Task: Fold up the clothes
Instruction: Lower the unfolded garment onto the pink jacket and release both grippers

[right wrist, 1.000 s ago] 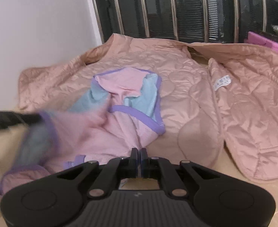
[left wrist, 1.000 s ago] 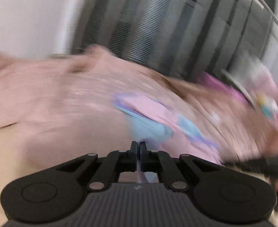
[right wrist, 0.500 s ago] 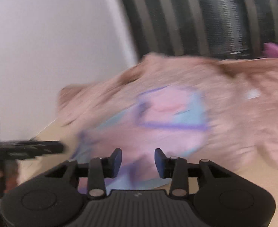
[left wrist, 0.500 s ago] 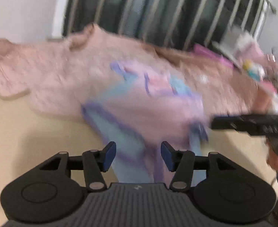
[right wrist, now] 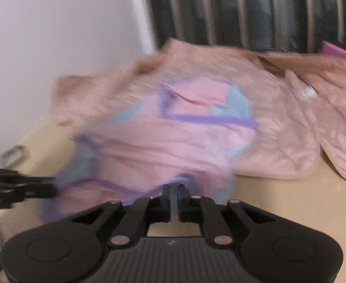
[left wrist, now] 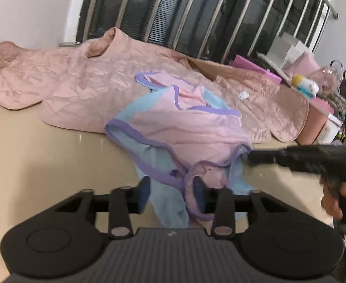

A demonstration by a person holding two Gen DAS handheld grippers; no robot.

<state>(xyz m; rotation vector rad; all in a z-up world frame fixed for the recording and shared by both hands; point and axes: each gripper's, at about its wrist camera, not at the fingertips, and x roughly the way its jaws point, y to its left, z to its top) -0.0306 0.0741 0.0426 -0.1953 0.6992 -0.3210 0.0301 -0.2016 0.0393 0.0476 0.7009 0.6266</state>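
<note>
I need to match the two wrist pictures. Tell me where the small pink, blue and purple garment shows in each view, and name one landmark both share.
Left wrist view: the small garment lies centre, its near edge between the closing left gripper jaws.
Right wrist view: it fills the centre, blurred, its near hem between the closing right gripper jaws.
Shared landmark: the quilted pink jacket behind it.

Beige table (left wrist: 43,155): quilted jacket (left wrist: 83,82), pink garment (left wrist: 191,132)

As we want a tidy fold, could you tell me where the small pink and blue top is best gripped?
Grip the pink and blue top by its purple-trimmed near hem, coming low from the table's front edge: that hem lies flat and nearest, while its far part rests on the quilted jacket.
</note>
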